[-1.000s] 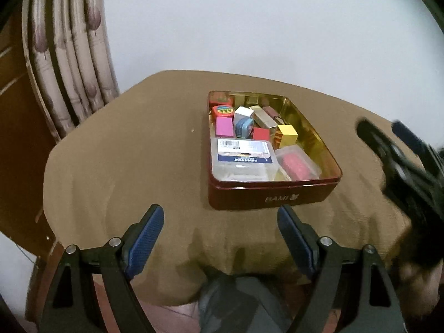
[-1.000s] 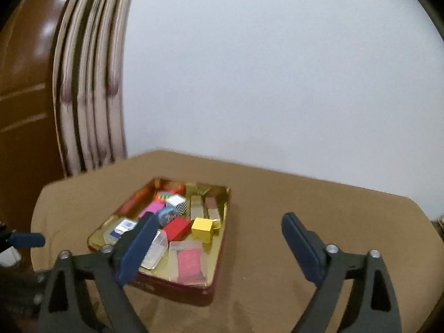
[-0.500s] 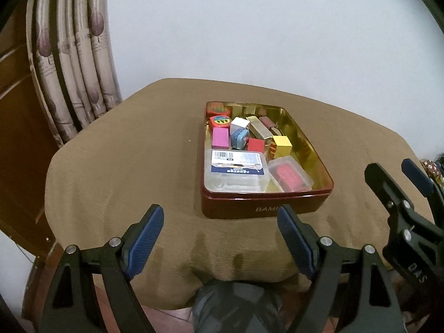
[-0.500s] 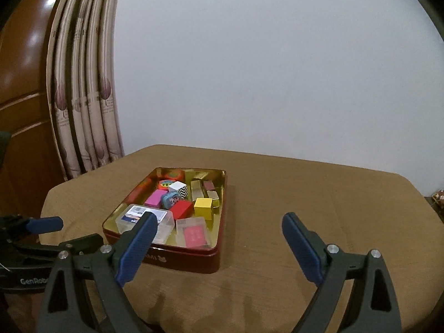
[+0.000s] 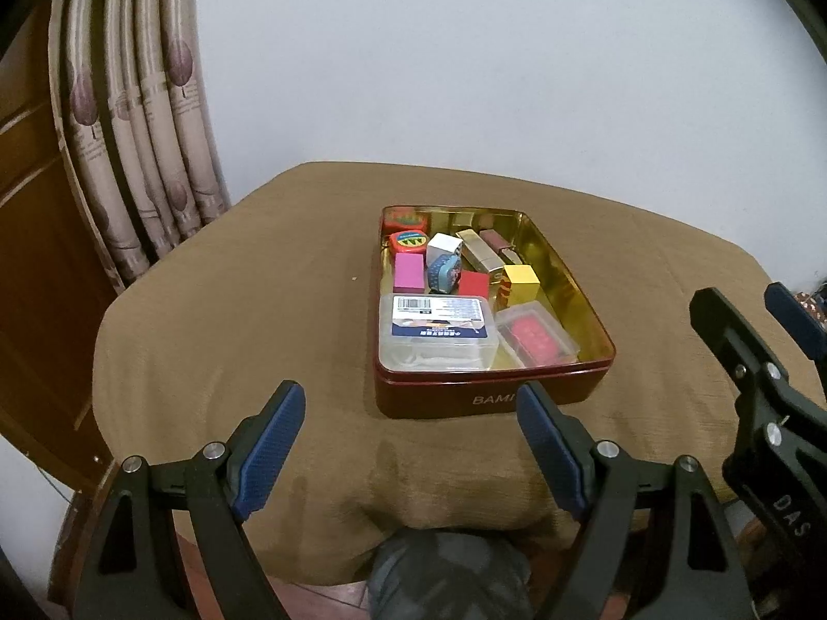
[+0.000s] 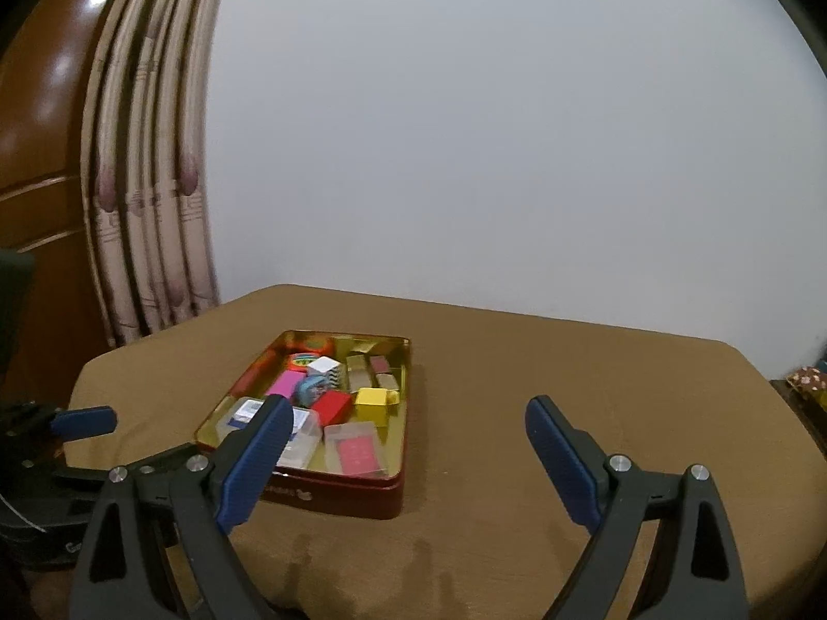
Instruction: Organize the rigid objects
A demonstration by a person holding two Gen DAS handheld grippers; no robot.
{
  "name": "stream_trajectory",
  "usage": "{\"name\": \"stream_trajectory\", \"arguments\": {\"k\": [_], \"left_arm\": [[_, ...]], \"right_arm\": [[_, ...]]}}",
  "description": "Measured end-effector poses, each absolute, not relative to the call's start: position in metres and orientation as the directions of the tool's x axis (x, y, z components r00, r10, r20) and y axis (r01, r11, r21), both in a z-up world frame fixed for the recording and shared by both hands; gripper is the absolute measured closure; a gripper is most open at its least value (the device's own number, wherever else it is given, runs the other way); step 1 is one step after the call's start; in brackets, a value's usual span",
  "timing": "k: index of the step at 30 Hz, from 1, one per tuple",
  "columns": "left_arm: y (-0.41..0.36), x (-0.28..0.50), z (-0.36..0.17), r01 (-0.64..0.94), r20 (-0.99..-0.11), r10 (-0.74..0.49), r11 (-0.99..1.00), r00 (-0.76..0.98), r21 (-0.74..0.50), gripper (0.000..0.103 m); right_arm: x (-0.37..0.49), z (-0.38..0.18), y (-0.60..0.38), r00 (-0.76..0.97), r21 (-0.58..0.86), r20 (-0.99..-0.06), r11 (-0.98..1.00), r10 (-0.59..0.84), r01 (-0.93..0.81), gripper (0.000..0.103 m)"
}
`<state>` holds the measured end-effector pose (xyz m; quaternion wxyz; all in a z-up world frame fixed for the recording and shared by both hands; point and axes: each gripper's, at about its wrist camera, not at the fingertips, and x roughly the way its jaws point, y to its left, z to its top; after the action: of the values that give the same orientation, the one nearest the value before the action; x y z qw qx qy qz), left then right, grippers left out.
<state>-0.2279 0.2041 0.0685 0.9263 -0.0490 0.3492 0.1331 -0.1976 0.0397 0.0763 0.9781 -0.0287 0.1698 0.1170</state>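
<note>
left hand-held gripper (image 5: pixel 411 444): fingers wide apart, nothing between them; hangs off the near edge of the desk (image 5: pixel 232 320), aimed at the tin, probably a stand-off pose.
tin (image 5: pixel 561 258): red outside, gold inside, sits mid-desk, open top; all the small things I can see lie inside it, none on the cloth.
pink block (image 5: pixel 409 273): flat by the left wall, beside the blue tin (image 5: pixel 443 272).
clear box (image 5: pixel 437 331): label up, fills the near-left corner; biggest item, so it sets the layout.
red case (image 5: pixel 535 337): near-right, beside the clear box.
yellow cube (image 5: pixel 522 284): upright behind the red case.
right hand-held gripper (image 6: pixel 408 457): spread open, empty, near desk edge right of the tin.
stage: fits sorted-and-done or about-to-unpack; can't tell.
</note>
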Motion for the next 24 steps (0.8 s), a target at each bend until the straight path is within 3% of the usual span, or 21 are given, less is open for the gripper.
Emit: {"name": "stream_trajectory", "arguments": {"k": [24], "left_arm": [[0.2131, -0.2188, 0.0692, -0.303, -0.664, 0.227, 0.953, 0.712, 0.001, 0.022]], "right_arm": [[-0.1956, 0.0775, 0.0443, 0.914, -0.014, -0.342, 0.971, 0.218, -0.237, 0.009]]}}
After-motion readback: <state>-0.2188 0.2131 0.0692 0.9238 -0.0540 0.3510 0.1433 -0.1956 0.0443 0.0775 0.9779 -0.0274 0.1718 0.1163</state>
